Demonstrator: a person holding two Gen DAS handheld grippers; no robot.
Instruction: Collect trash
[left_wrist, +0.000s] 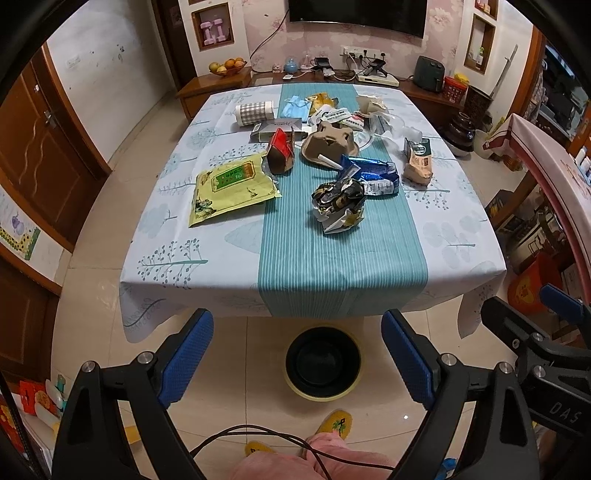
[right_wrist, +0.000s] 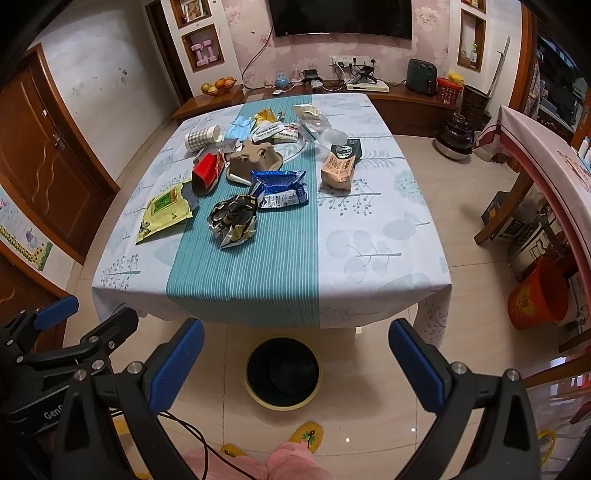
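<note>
Below, our left gripper (left_wrist: 297, 354) and right gripper (right_wrist: 295, 360) gape empty over the bin (left_wrist: 323, 363); wrappers (left_wrist: 340, 203) litter the far table (left_wrist: 221, 266)

Legible text, two items:
1. "DAS" in pale letters on the black body of the right gripper (left_wrist: 546, 354), seen at the right edge of the left wrist view.
2. "Gen", cut off by a nearer part, on the black body of the left gripper (right_wrist: 62, 325), seen in the right wrist view.

Printing on the wrappers and packets on the bench (left_wrist: 461, 243) is too small to read.
</note>
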